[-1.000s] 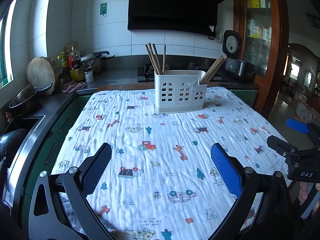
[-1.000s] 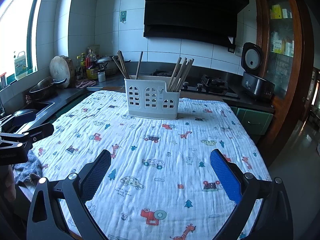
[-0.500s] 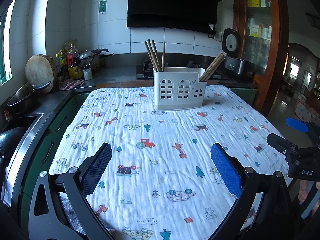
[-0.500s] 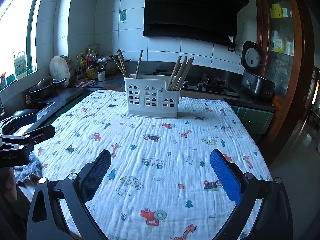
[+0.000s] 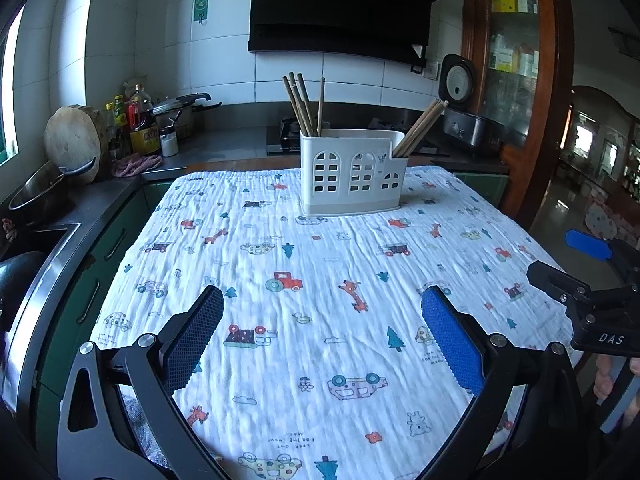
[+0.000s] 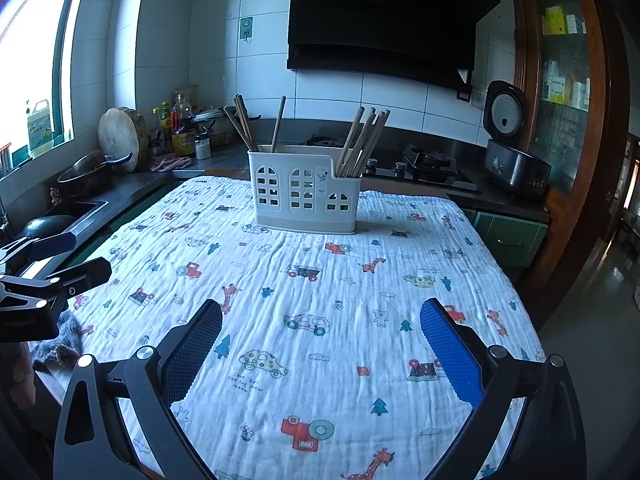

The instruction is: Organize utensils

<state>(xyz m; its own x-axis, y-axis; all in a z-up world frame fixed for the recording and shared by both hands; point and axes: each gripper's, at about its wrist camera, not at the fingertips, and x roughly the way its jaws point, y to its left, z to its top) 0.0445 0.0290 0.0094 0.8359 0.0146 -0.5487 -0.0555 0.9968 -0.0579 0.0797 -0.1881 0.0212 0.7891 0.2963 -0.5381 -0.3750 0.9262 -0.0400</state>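
Note:
A white plastic utensil holder (image 5: 352,172) (image 6: 304,192) stands at the far side of the table on a white cloth (image 5: 320,280) with cartoon prints. Wooden chopsticks (image 5: 304,104) stick up from its left compartment and another bunch (image 5: 420,128) leans out of its right one; both bunches show in the right wrist view (image 6: 248,124) (image 6: 362,140). My left gripper (image 5: 322,312) is open and empty over the near part of the cloth. My right gripper (image 6: 320,320) is open and empty too, also near the front edge.
A kitchen counter runs along the left with a pan (image 5: 40,188), a round wooden board (image 5: 74,142) and bottles (image 5: 140,120). A hob (image 6: 428,164) and a rice cooker (image 6: 512,152) stand behind the table. A wooden cabinet (image 6: 568,80) is at the right.
The left gripper has tilted or pulled back slightly, so the holder sits a little higher in its view. The right gripper has barely moved. Both stay open.

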